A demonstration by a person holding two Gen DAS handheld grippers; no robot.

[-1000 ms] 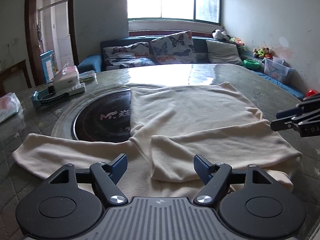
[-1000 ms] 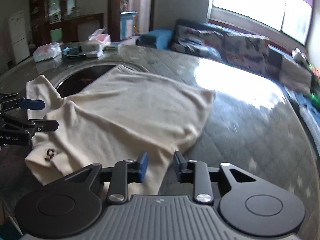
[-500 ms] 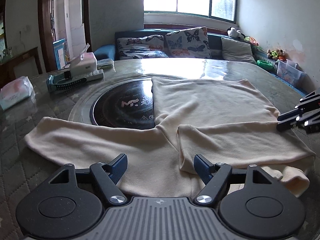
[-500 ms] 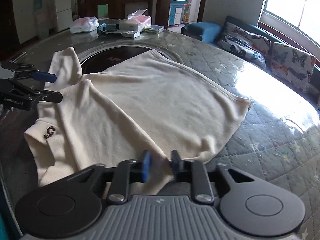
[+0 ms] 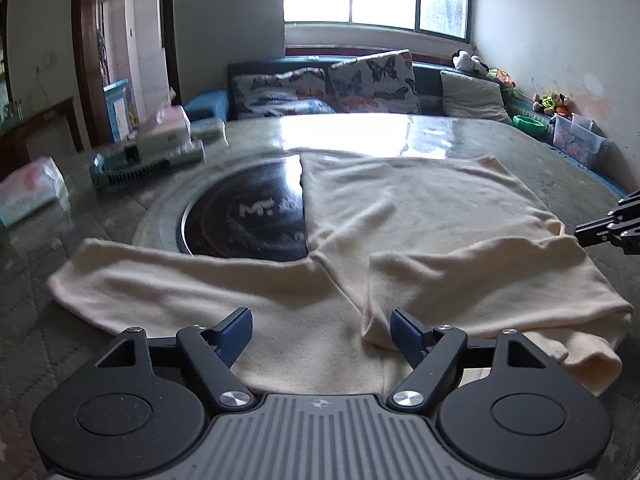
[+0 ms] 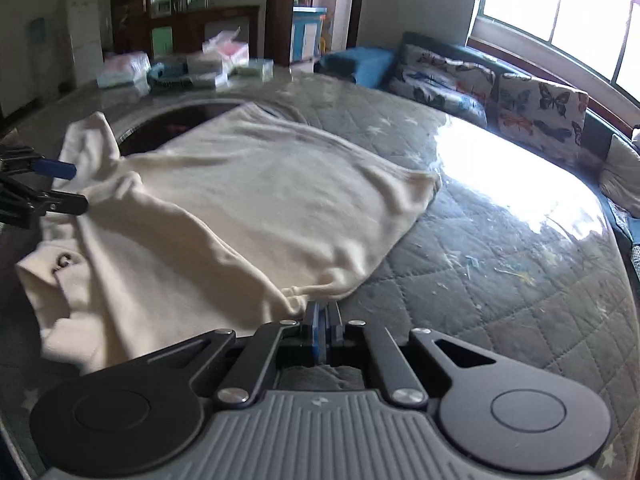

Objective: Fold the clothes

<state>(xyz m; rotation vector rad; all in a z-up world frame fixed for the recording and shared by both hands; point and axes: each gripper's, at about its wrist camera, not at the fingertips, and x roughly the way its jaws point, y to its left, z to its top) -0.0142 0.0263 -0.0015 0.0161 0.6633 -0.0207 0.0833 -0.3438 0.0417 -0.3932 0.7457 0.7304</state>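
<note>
Cream knit cloth, bunched into a small knot, sits pinched at the tips of your right gripper (image 6: 323, 316); its jaws have just been closing and now stand pressed together on that corner of the sweater (image 6: 248, 200).

Item, sweater: lies flat on the round quilted table (image 6: 500, 280), body spread away from your right gripper toward the dark round plate (image 5: 248, 216) set in the table's middle, which it partly covers. From the pinched corner the cloth runs up and to the left in the right wrist view; the far hem lies toward the sofa (image 5: 360, 80).

Item, sleeves: one sleeve (image 5: 168, 284) stretches straight out to the left in the left wrist view, its long axis crosswise to your left gripper. The other sleeve (image 5: 480, 280) is already folded across the body, its end just ahead of the left gripper's right fingertip.

Item, left gripper (image 5: 322, 330): jaws spread wide, nothing between them but the cloth lying below; whether the pads touch it you cannot tell from here.

Judgement: the outstretched sleeve lies nearer your left hand, off to its left side, well apart from the right gripper. The held corner is the right hand's to carry across the body.
</note>
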